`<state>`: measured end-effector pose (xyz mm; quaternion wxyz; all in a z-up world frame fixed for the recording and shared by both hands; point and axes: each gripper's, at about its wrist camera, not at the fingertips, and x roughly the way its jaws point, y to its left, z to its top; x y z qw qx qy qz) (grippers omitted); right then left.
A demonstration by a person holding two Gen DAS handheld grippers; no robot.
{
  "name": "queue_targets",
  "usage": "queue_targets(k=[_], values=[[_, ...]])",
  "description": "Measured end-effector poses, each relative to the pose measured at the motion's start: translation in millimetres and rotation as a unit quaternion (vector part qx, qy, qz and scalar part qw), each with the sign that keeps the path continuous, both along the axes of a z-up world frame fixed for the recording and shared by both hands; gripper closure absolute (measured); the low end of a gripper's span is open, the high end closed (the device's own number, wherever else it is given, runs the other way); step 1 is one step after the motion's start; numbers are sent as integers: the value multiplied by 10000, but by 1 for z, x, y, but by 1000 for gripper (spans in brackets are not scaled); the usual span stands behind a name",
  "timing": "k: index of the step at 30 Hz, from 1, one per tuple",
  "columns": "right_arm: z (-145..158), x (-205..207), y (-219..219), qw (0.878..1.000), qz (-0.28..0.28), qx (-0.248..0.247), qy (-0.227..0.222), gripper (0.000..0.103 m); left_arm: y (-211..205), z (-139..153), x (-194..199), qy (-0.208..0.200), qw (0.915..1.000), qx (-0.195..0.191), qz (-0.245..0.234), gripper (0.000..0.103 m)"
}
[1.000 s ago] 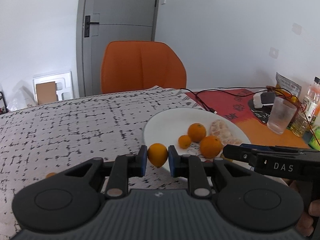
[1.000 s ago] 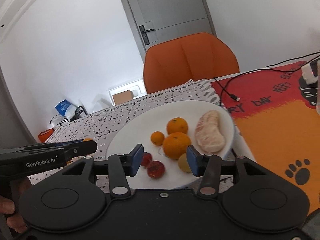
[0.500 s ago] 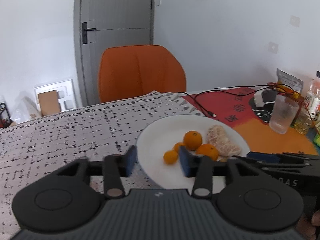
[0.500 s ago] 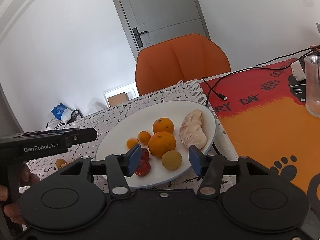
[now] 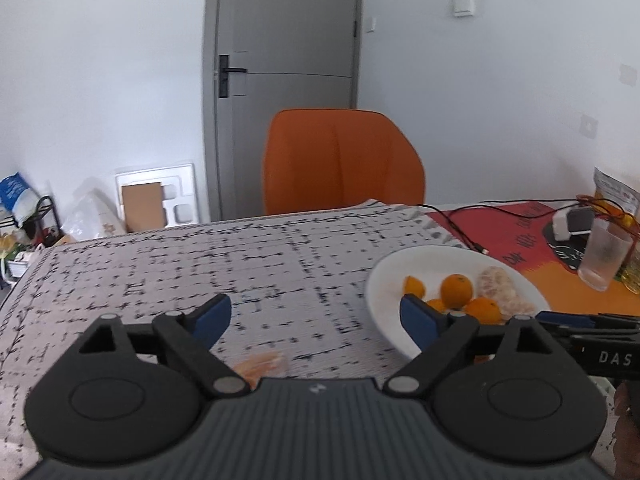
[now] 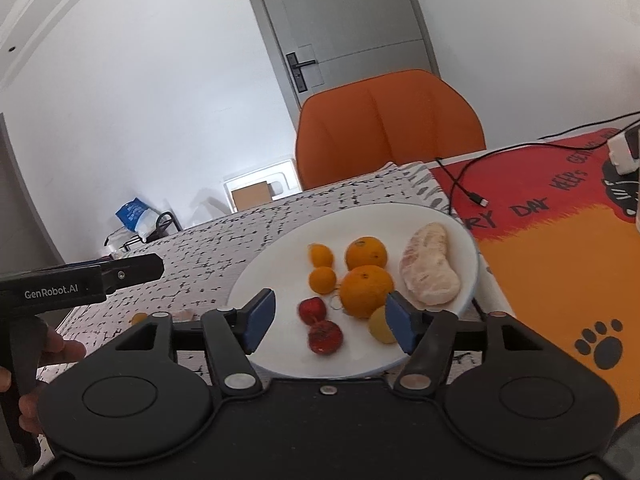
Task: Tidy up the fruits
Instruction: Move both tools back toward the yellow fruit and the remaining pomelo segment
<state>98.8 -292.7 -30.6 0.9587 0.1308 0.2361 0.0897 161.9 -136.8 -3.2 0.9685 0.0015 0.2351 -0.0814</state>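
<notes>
The white plate (image 6: 276,264) sits on the counter (image 5: 168,272), and everything here is placed relative to it. On the plate lie two large oranges (image 6: 366,254), two small oranges (image 6: 322,279), a peeled citrus piece (image 6: 430,272) at its right side, two red fruits (image 6: 325,336) toward its near edge and a yellow fruit (image 6: 380,325) beside them.

The right gripper (image 6: 329,326) hovers over the near rim of the plate; its fingers (image 6: 260,314) are opening, with the red fruits seen between them but not pressed.

The left gripper (image 5: 316,318) is left of the plate over the patterned cloth, its fingers (image 5: 212,316) spreading wide with nothing held. Orange peel or segments (image 5: 260,364), blurred, lie on the counter left of the plate, just in front of that gripper.
</notes>
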Motion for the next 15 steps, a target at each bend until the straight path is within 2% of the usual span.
queue_targets(k=[8,15], values=[[3,5,21,9998,165,-67,-40,29,28,-2,-9,-44,9996,-87,262,11],[6,7,42,9991,382,-192,-48,28,51,-8,-15,0,9988,-174,453,11]])
